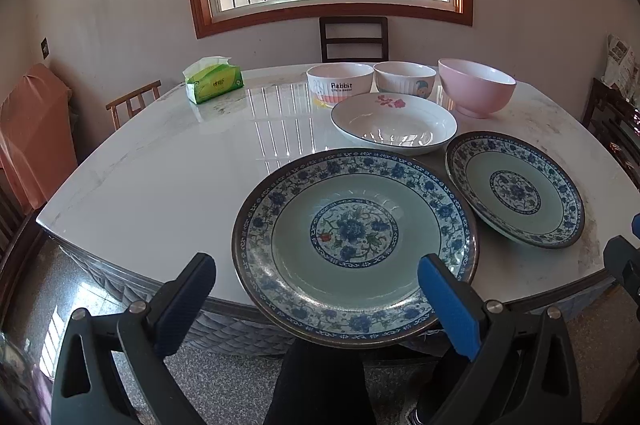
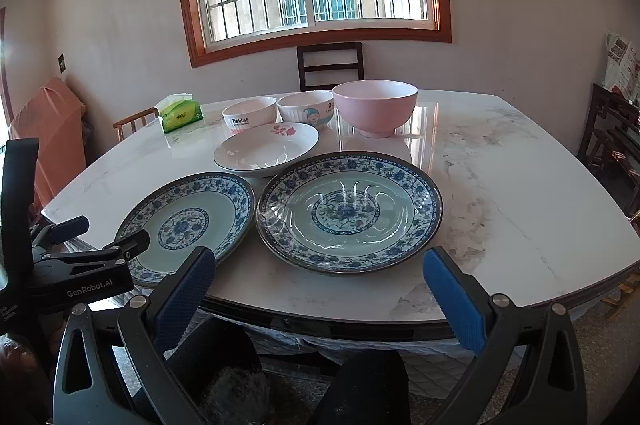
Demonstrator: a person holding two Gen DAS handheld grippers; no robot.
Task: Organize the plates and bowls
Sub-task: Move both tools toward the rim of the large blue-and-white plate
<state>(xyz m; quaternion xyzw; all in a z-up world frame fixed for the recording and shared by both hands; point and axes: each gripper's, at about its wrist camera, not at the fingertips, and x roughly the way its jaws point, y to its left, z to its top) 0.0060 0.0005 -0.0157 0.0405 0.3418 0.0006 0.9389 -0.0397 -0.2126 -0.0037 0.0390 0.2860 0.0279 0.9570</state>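
On the white marble table point(image 1: 160, 177) lie two blue floral plates. One blue plate point(image 1: 354, 245) point(image 2: 192, 221) reaches over the near edge, the other point(image 1: 516, 191) point(image 2: 348, 211) lies to its right. Behind them is a white plate with a pink flower point(image 1: 394, 123) point(image 2: 266, 149). A row of bowls stands at the back: a Rabbit bowl point(image 1: 340, 83) point(image 2: 250, 115), a cartoon bowl point(image 1: 404, 77) point(image 2: 306, 111) and a pink bowl point(image 1: 476, 87) point(image 2: 374, 107). My left gripper point(image 1: 316, 265) point(image 2: 102, 233) hangs open before the near plate. My right gripper point(image 2: 319, 257) is open before the right one, empty.
A green tissue pack point(image 1: 212, 79) point(image 2: 180, 113) sits at the table's back left. A dark chair point(image 1: 354, 39) stands behind the table under the window, a wooden chair point(image 1: 134, 101) at the left, dark furniture point(image 2: 612, 137) at the right. My legs show below.
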